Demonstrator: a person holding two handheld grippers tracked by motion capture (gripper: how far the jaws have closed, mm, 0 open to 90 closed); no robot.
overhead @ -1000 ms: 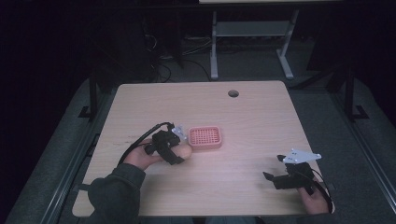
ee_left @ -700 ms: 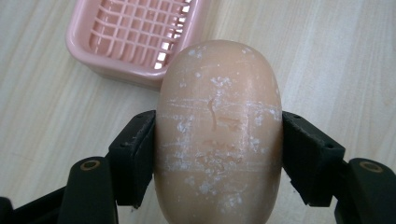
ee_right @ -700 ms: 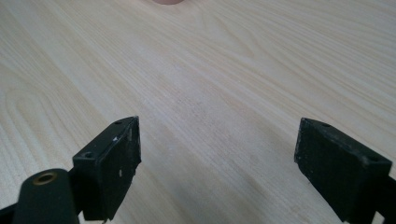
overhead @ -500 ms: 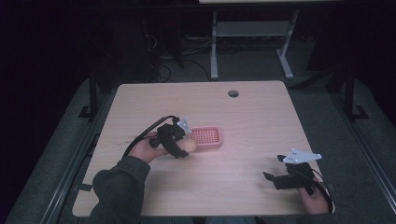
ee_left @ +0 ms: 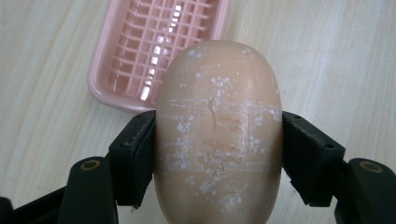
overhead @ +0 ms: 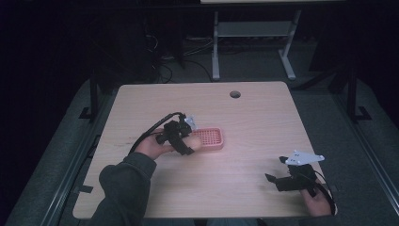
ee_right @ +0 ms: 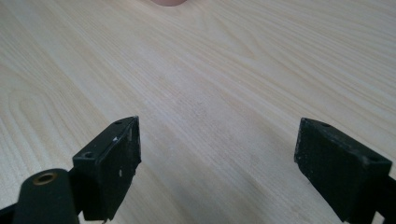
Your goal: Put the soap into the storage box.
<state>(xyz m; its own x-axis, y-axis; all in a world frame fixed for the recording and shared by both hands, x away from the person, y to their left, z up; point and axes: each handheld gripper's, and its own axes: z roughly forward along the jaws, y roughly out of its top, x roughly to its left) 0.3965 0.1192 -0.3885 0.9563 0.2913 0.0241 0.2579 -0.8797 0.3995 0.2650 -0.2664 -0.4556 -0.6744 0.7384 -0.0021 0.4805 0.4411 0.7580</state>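
Both jaws of left hand-held gripper (ee_left: 217, 154) clamp soap (ee_left: 218, 135).

The tabletop (overhead: 254, 122) is pale wood-grain laminate with rounded corners, and it has 1 round cable hole (overhead: 235, 94) near its far edge. Lying directly on it, a little left of centre, is 1 pink soap dish (overhead: 211, 138) with a gridded floor, seen close in the left gripper view (ee_left: 154, 51).

Left gripper (ee_left: 218, 154) clamped on soap (ee_left: 218, 135) — right gripper (ee_right: 217, 163) with fingers wide apart.
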